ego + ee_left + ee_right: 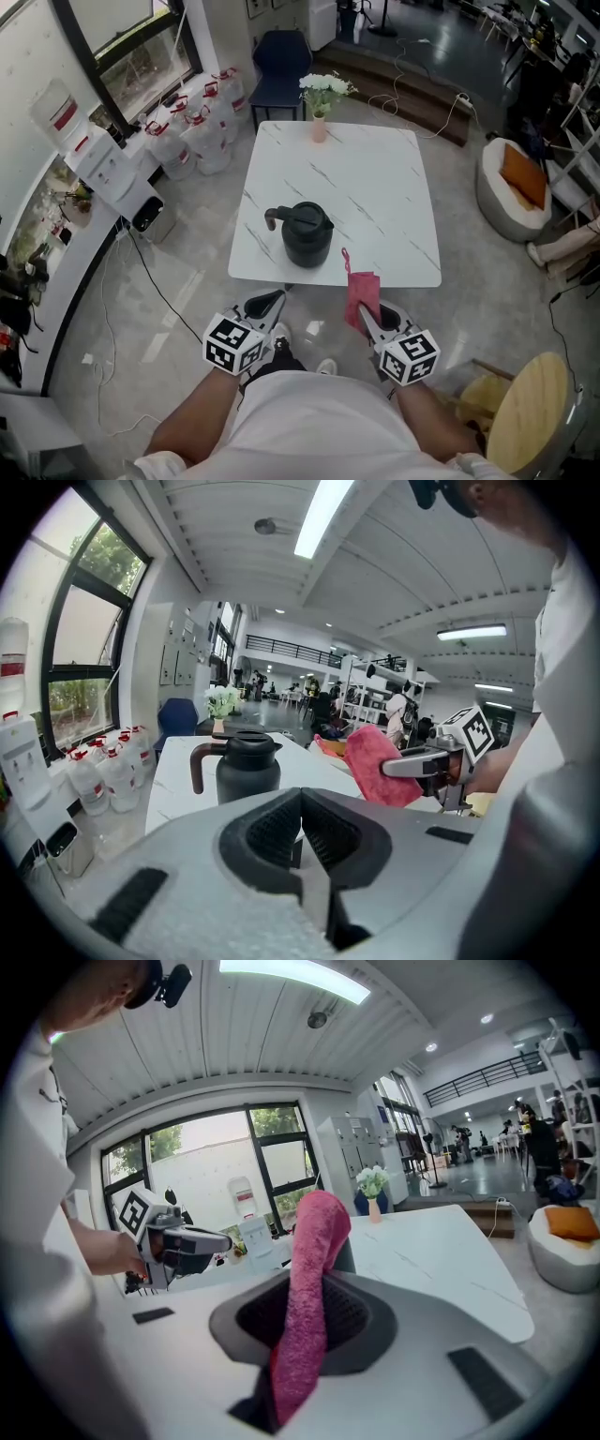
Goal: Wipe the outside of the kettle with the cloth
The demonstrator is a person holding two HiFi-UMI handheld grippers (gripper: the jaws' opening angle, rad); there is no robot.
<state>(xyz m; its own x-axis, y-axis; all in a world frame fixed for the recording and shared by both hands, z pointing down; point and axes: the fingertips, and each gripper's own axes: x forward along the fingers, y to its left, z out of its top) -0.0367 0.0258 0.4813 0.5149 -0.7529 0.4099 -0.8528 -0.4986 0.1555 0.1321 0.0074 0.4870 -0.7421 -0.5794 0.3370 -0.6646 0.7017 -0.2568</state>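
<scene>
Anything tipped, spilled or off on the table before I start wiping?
Nothing stands out. The black kettle stands upright, lid on, near the front edge of the white marble table; the pink cloth is clamped in the right tool. No spills.

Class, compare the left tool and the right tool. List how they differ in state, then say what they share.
The left tool is shut on nothing, while the right tool is shut on the cloth. The left tool's jaws meet pad to pad; the right tool's jaws have the cloth's thickness between them, and its free end sticks out past their tips. Shared: each bears a marker cube, and both are off the near edge of the table, pointing toward the kettle.
</scene>
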